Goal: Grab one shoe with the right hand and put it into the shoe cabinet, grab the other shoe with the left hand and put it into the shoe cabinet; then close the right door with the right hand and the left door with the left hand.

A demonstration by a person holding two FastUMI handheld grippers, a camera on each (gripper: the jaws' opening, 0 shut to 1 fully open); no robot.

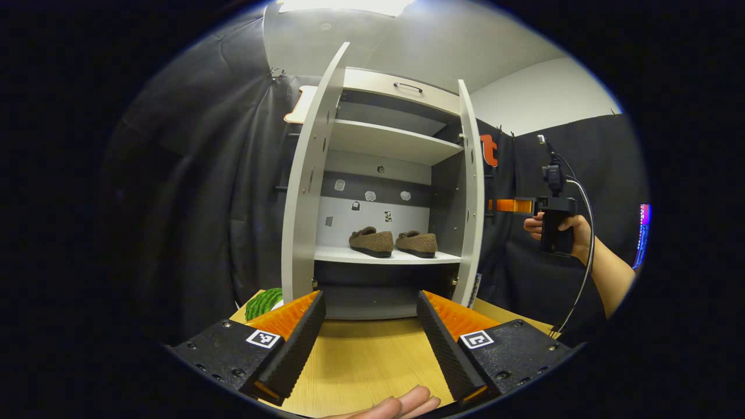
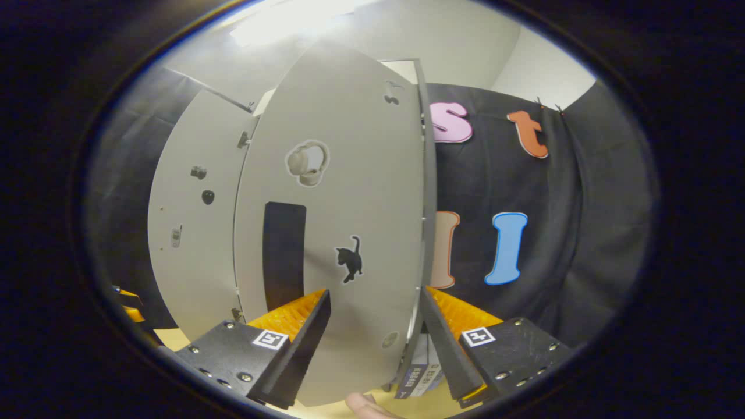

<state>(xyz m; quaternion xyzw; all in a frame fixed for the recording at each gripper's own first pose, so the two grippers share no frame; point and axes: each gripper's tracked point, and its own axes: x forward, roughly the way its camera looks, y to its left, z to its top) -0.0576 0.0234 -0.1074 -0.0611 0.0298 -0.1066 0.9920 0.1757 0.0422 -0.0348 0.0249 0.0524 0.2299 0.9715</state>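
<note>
The shoe cabinet [image 1: 387, 142] stands with both doors swung open. Two brown shoes [image 1: 371, 241] [image 1: 417, 242] sit side by side on its lower shelf. My left gripper [image 1: 372, 329] is open, low over the table in front of the cabinet, holding nothing. A hand holds my right gripper [image 1: 500, 205] just behind the outer face of the right door [image 1: 472, 192]. In the right gripper view that door [image 2: 349, 192] is very close, with a black handle [image 2: 283, 256] and a cat sticker. My right gripper [image 2: 375, 326] is open against the door's lower part.
The cabinet rests on a wooden table [image 1: 361, 361]. A green striped object [image 1: 263, 302] lies by the left door [image 1: 305, 192]. A drawer with a handle [image 1: 407, 87] tops the cabinet. A small labelled box [image 2: 416, 372] stands at the right door's foot.
</note>
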